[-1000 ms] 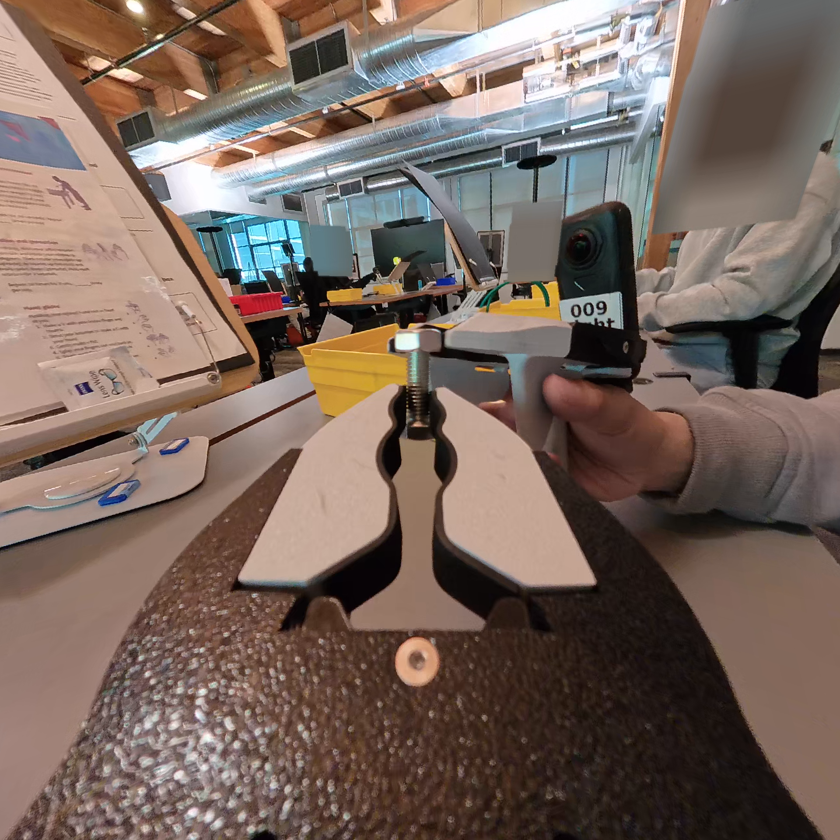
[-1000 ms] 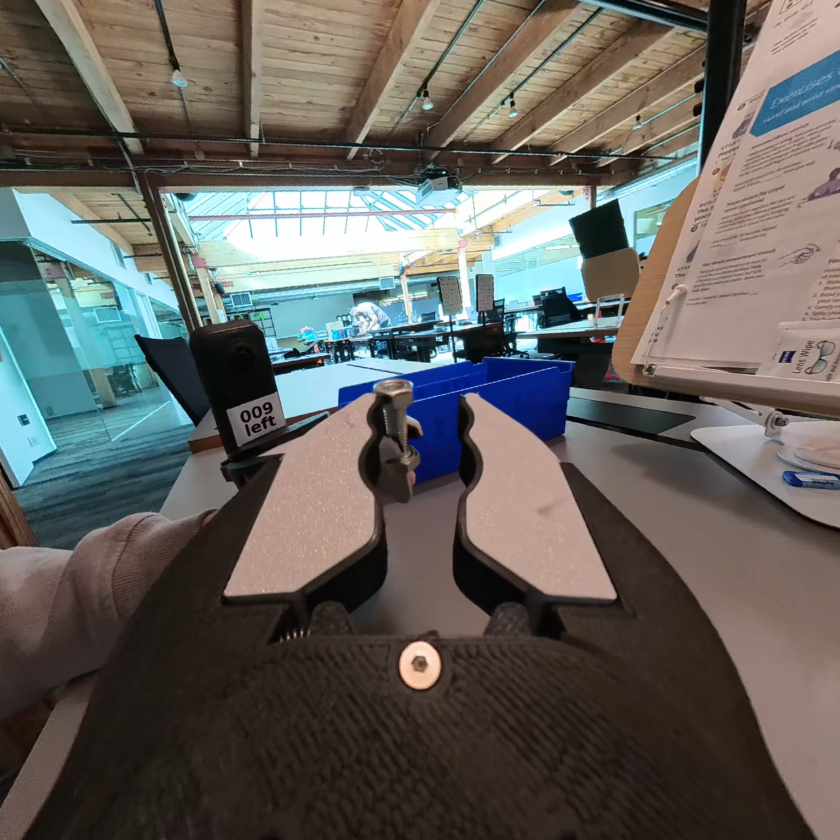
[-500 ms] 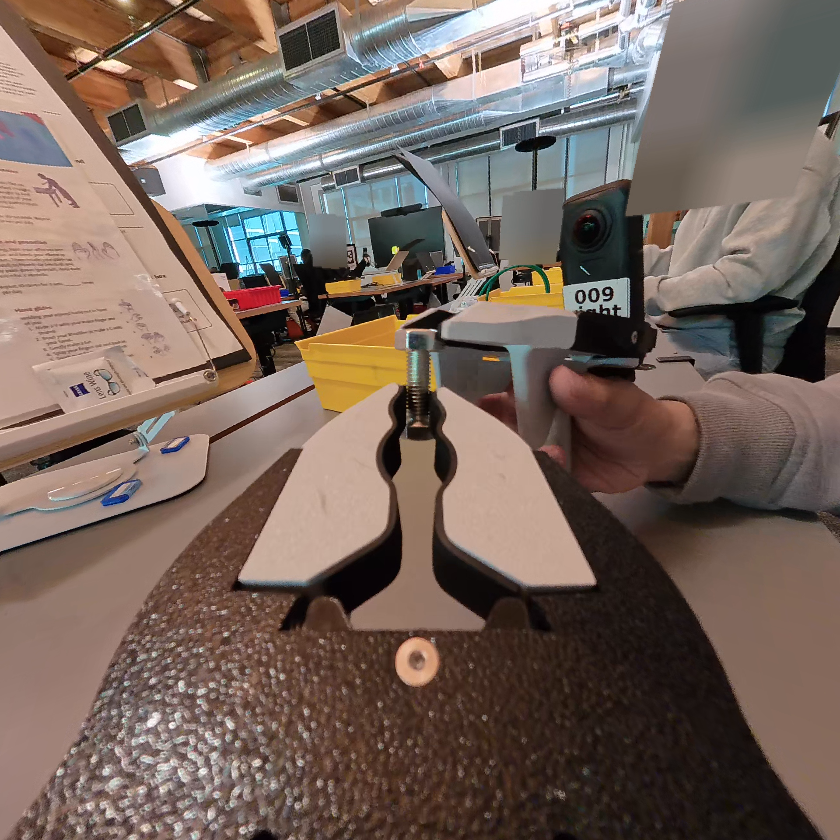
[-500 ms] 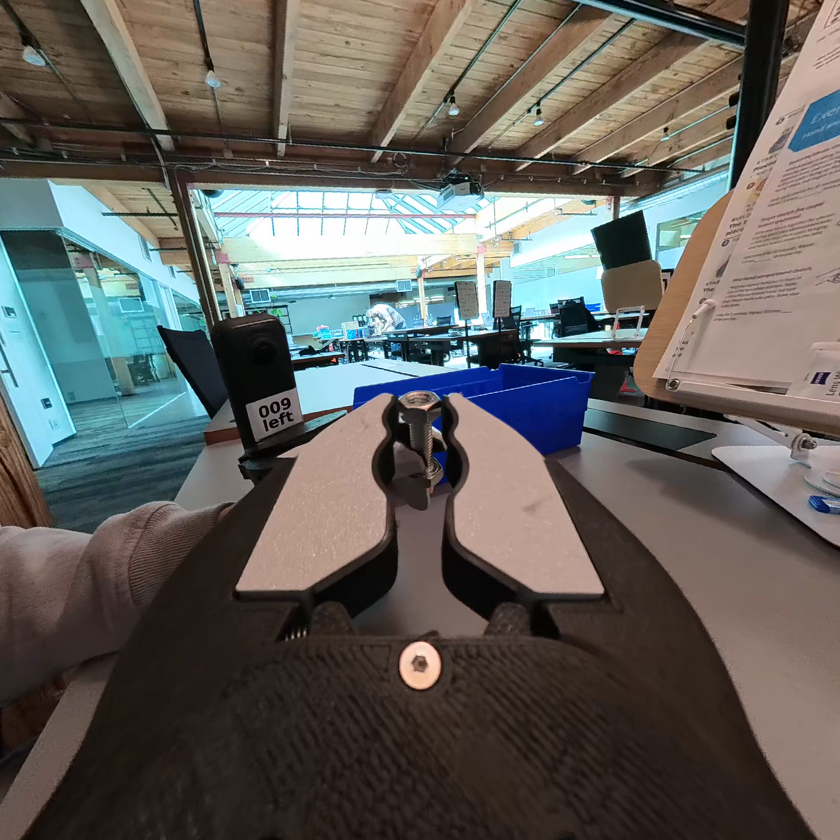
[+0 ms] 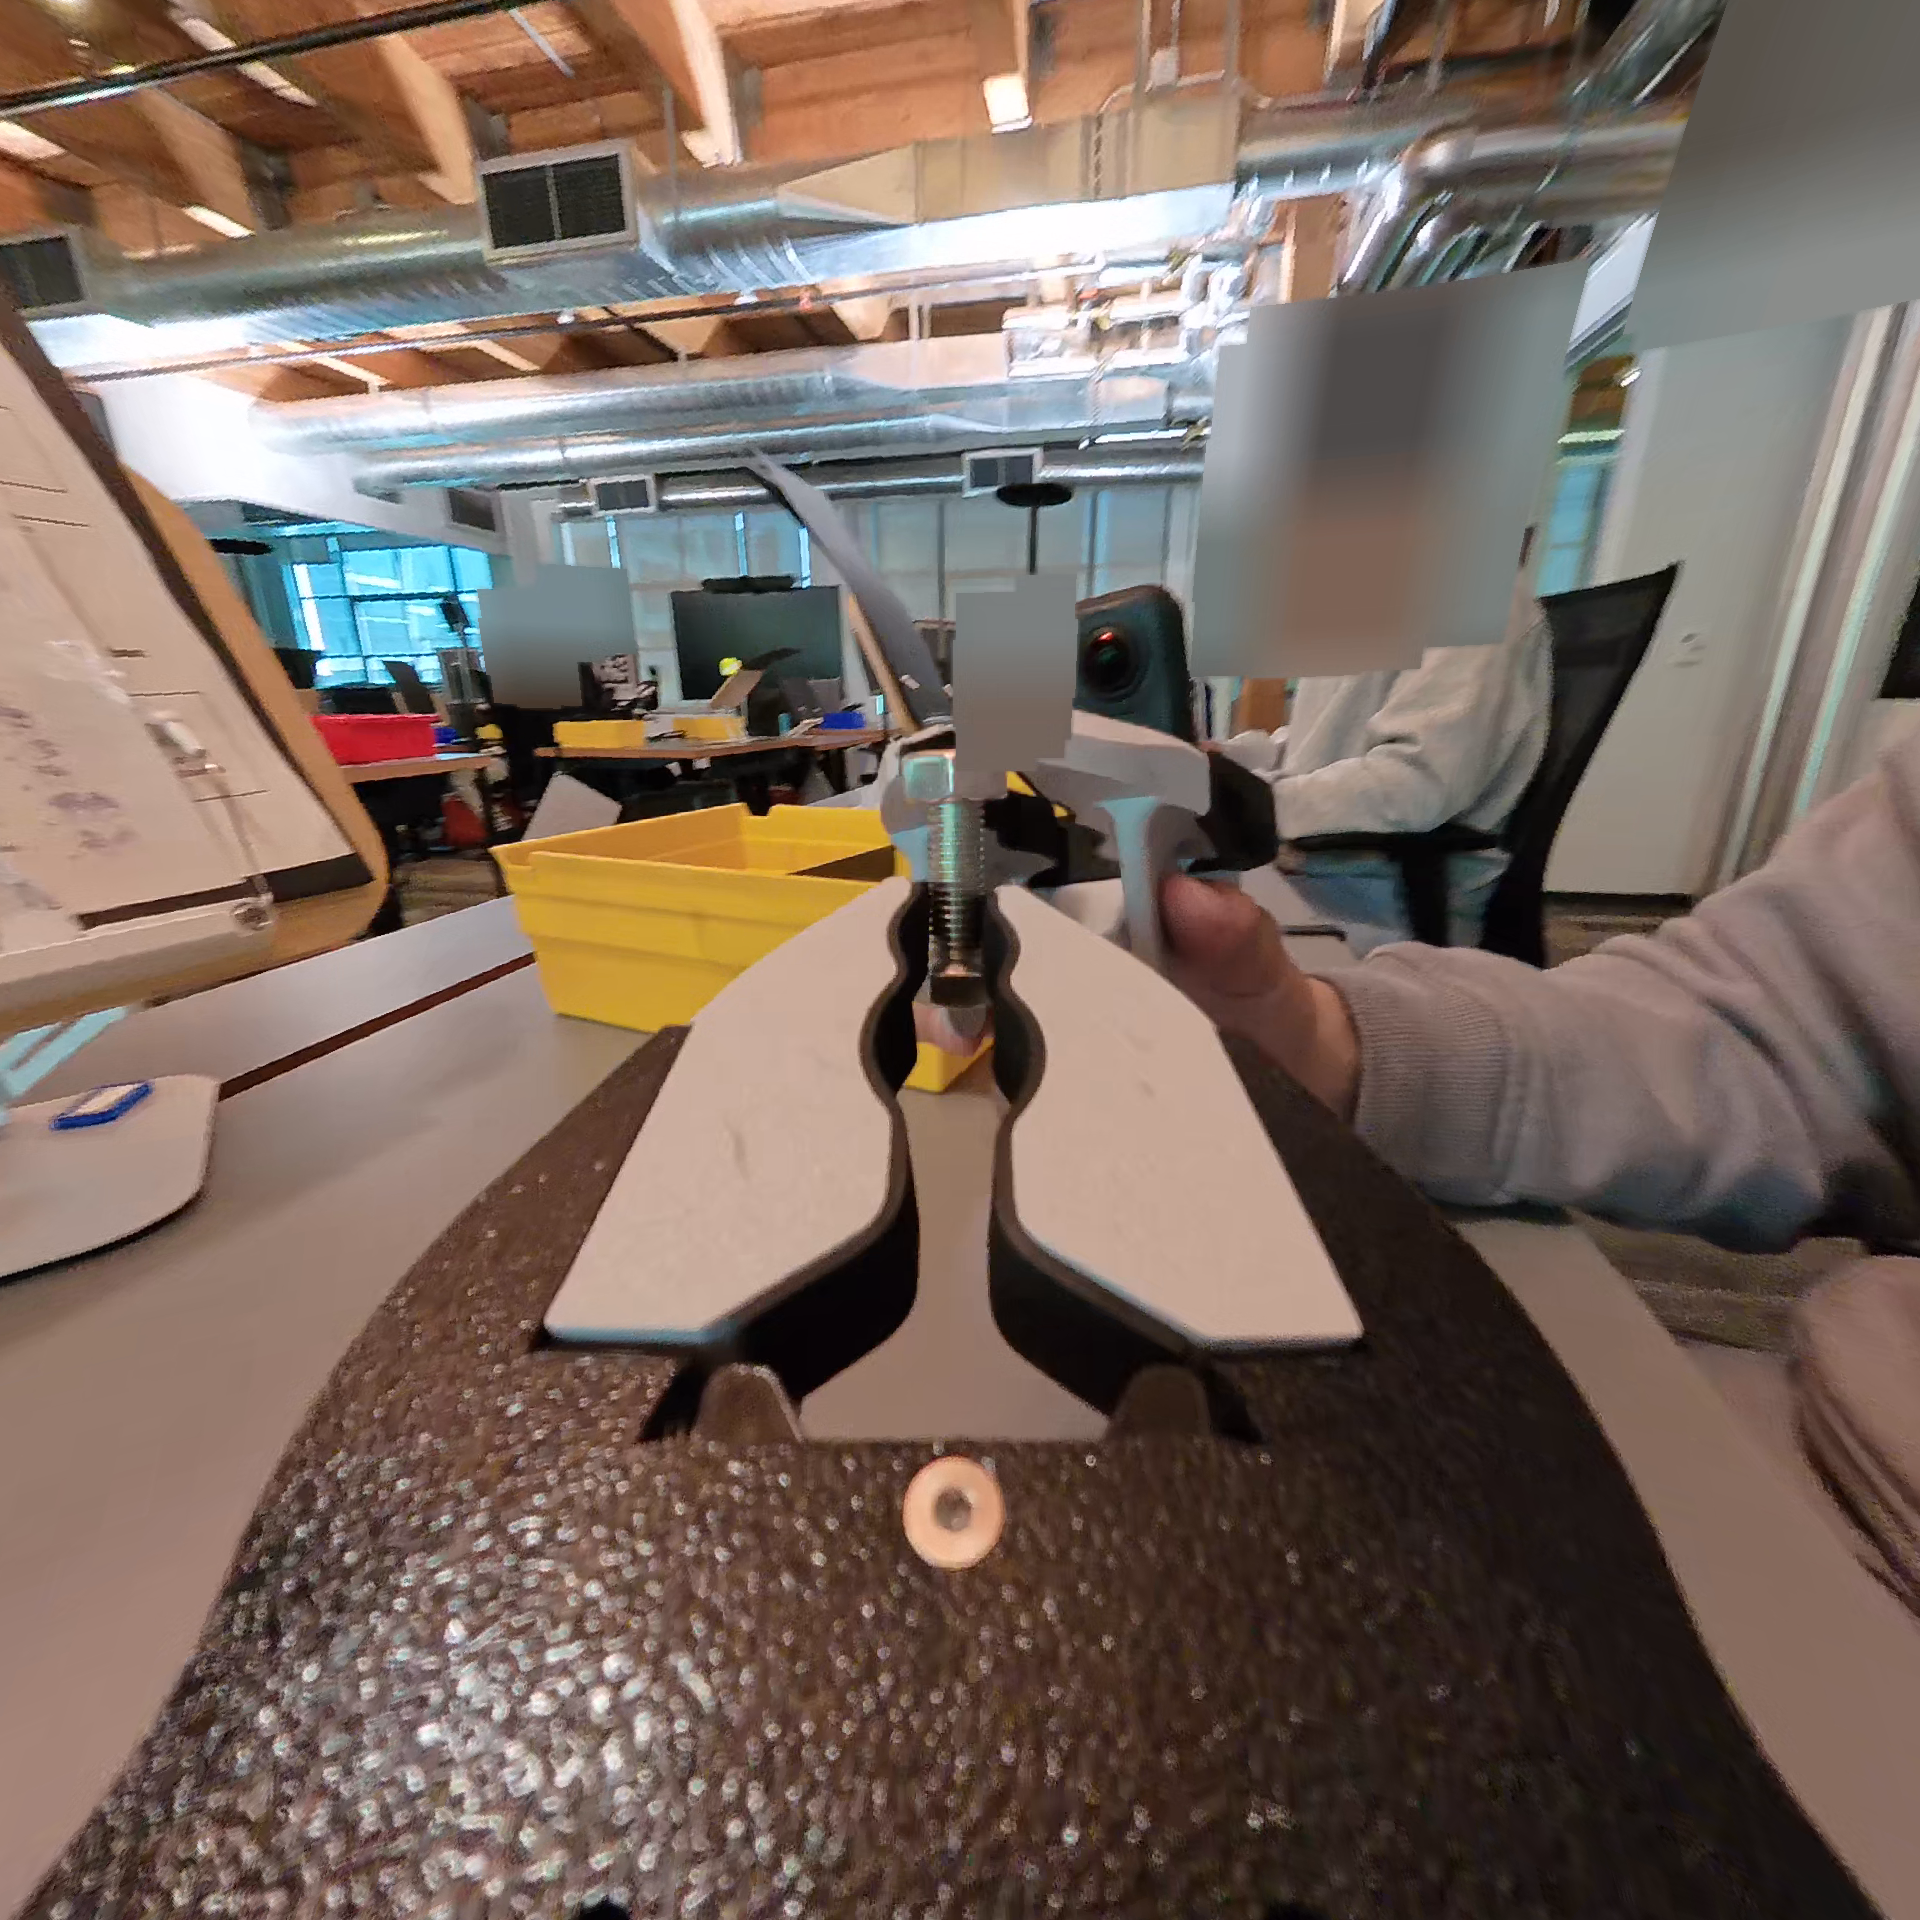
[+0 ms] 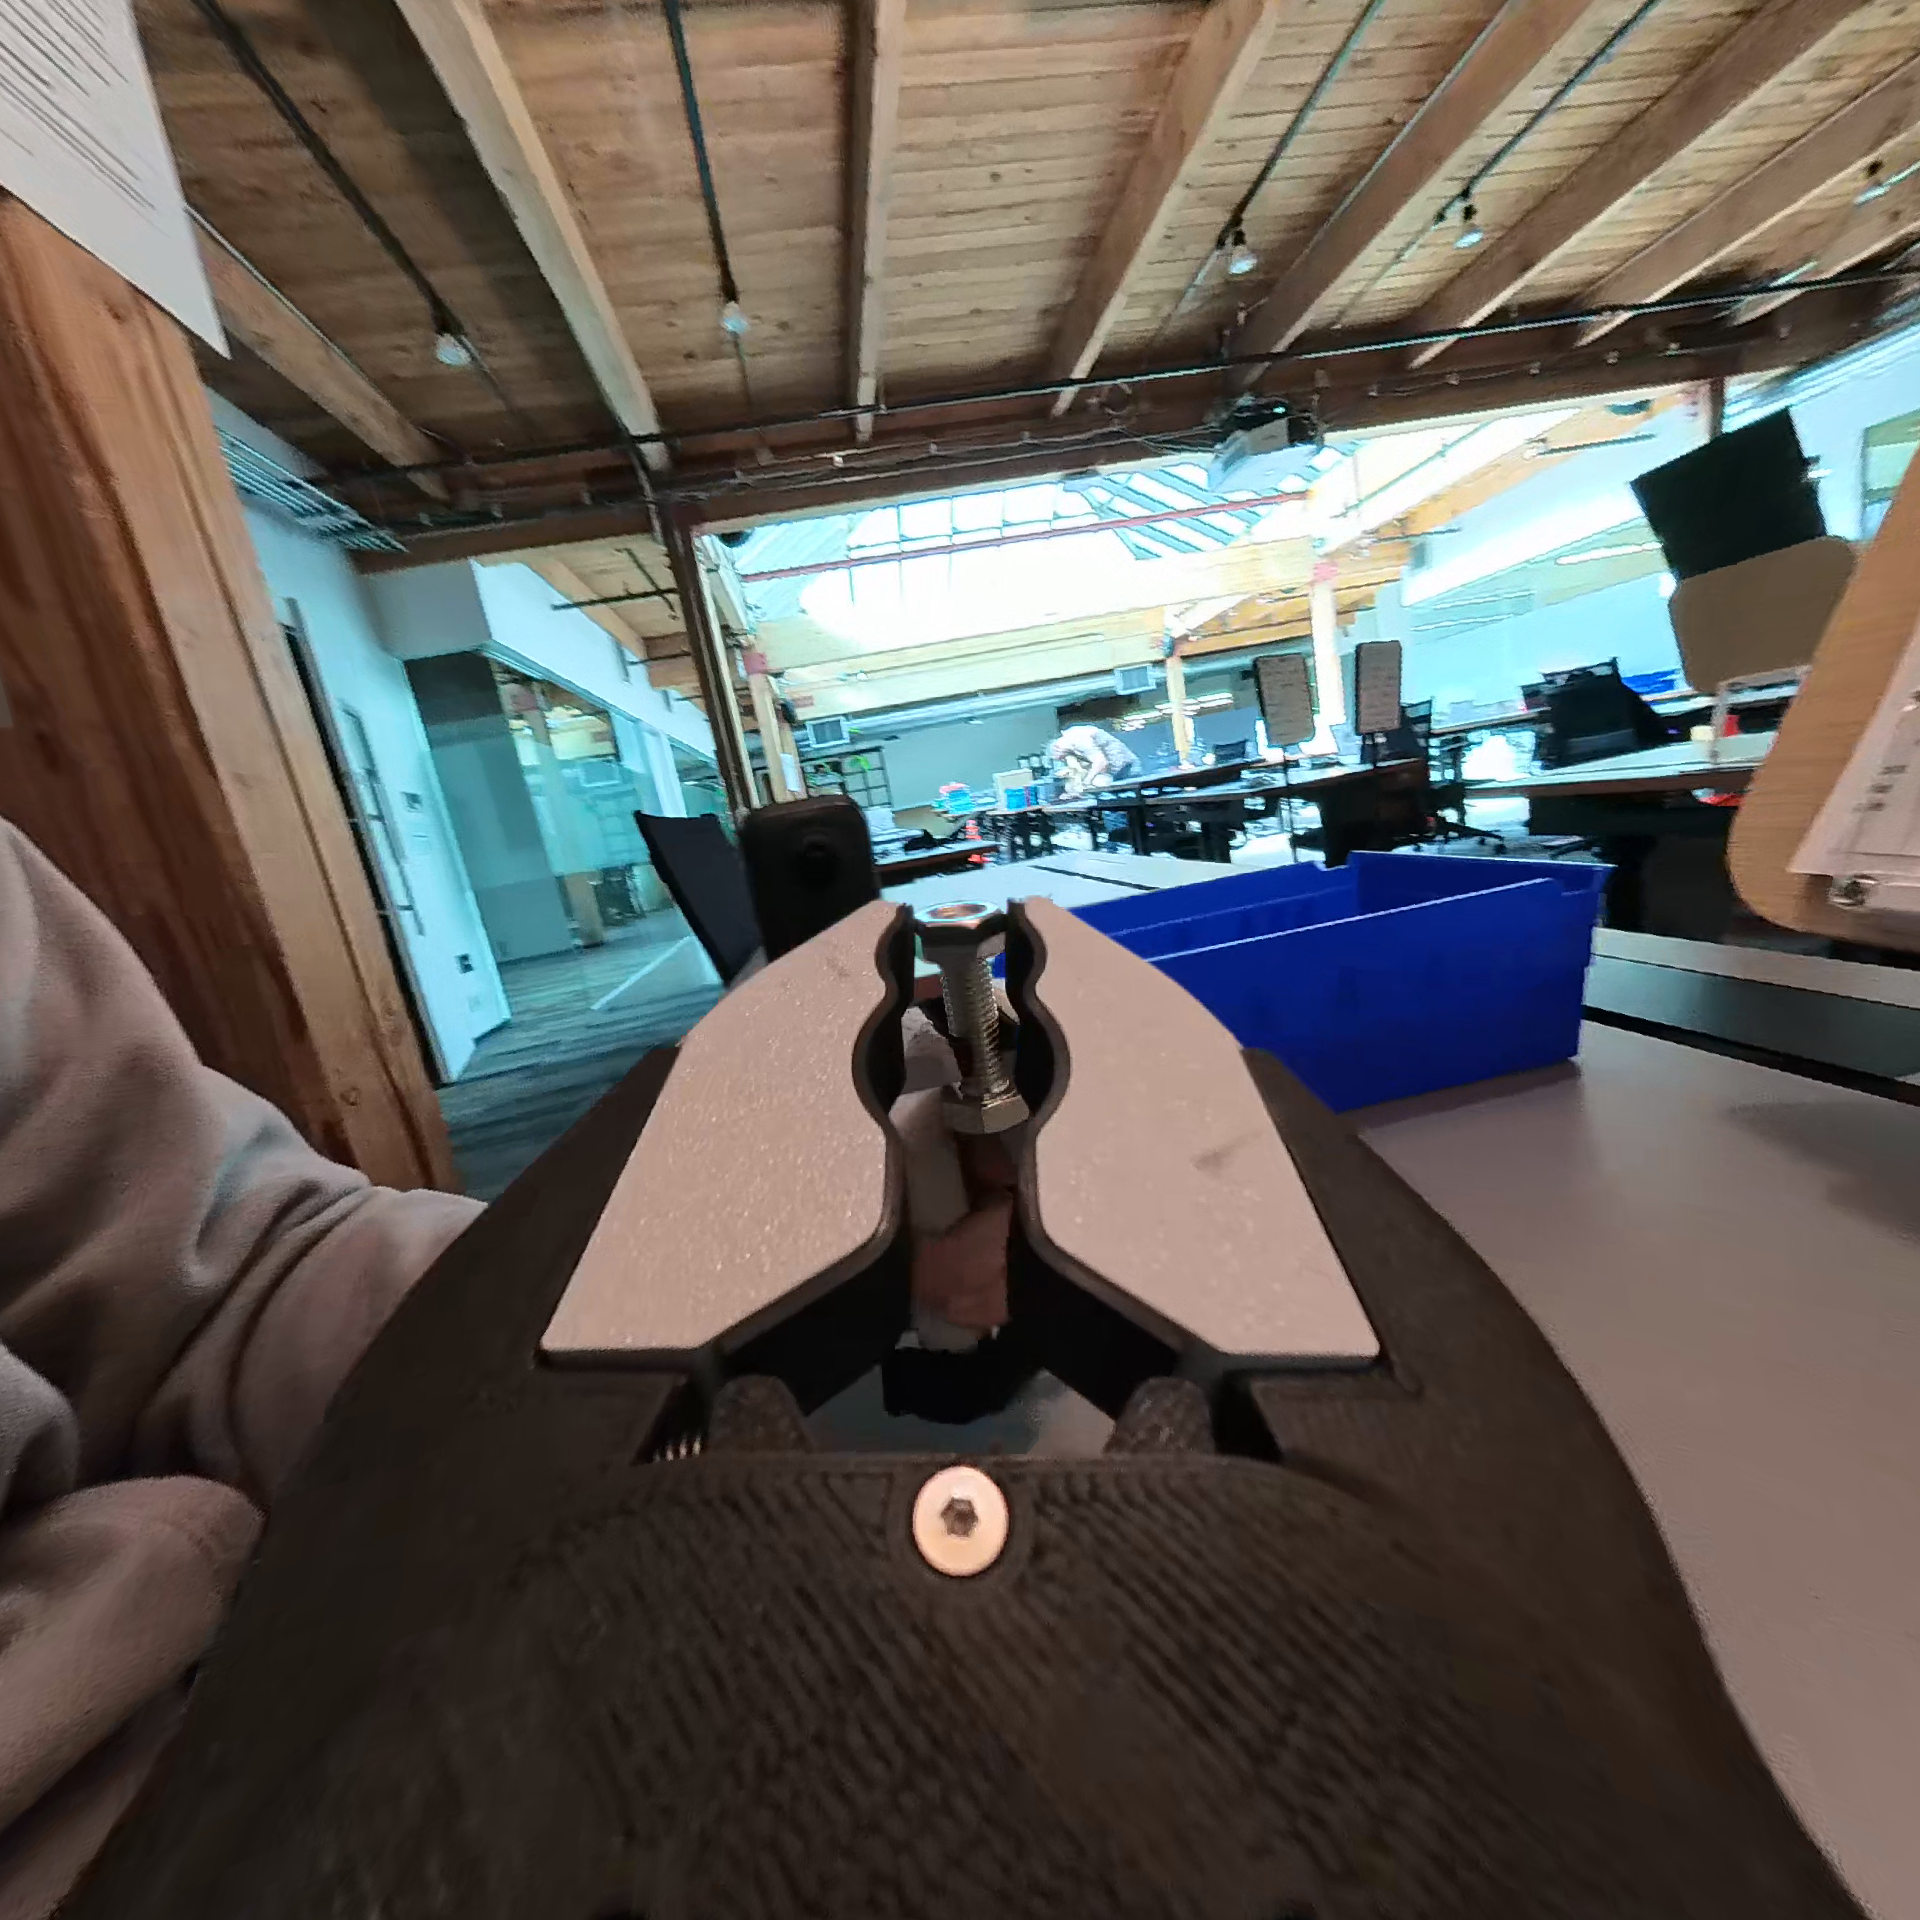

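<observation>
Wooden beams and silver ducts run over an open workshop, and a grey desk [image 5: 343,1039] carries the things in the foreground. On it, in the left wrist view, a yellow bin [image 5: 675,914] stands just behind the left tongs [image 5: 954,935], with a tilted board of papers [image 5: 114,748] and a flat white base [image 5: 94,1174] off to the left. The left tongs are clenched on the lower threaded end of an upright steel bolt [image 5: 951,862], with a nut [image 6: 985,1114] on its thread down between the fingers. The right tongs [image 6: 961,925] come in from the right of that view, held by a hand [image 5: 1236,977] in a grey sleeve [image 5: 1621,1060], and they grasp the bolt's hex head [image 6: 958,923], both pads pressing its flats. In the right wrist view the bolt runs down between the fingers toward the left tongs below, whose black camera [image 6: 810,883] shows just behind the fingertips. A blue bin [image 6: 1382,966] stands on the desk to the right.
</observation>
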Demonstrator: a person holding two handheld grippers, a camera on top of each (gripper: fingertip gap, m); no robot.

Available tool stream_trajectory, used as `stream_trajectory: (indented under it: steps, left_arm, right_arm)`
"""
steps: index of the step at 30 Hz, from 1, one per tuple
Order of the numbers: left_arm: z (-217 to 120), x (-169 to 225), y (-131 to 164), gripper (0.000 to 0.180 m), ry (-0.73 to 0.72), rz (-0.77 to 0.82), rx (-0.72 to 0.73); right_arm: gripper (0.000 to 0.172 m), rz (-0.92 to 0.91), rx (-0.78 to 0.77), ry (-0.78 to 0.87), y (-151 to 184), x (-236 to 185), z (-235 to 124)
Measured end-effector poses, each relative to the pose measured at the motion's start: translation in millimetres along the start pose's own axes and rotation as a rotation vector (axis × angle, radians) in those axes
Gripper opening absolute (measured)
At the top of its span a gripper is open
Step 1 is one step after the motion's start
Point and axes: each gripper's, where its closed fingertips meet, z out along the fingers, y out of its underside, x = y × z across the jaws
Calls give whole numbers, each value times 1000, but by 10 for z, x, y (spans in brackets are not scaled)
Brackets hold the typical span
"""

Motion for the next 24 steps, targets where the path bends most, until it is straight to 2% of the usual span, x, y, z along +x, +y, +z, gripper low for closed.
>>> stream_trajectory:
  steps: [11,13,16,18,20,22,24]
  left_arm:
    - [6,289,-92,8,249,-146,61]
    - [3,330,-79,8,280,-156,47]
    - [24,368,57,8,307,-182,-50]
    - [56,327,107,8,252,-113,-77]
    - [58,292,118,8,213,-55,-88]
    - [38,222,129,8,171,-43,-98]
    - [9,162,116,8,143,-50,-94]
  right_arm:
    - [16,67,-7,-228,-66,-255,-41]
    - [16,63,-25,-259,-58,-293,-56]
    - [16,101,34,-267,-187,-262,-101]
    - [16,96,78,-198,-301,-148,-142]
    - [15,13,96,-125,-473,-95,-197]
    - [16,-104,3,104,-594,184,-299]
    - [16,-225,-107,341,-782,466,-562]
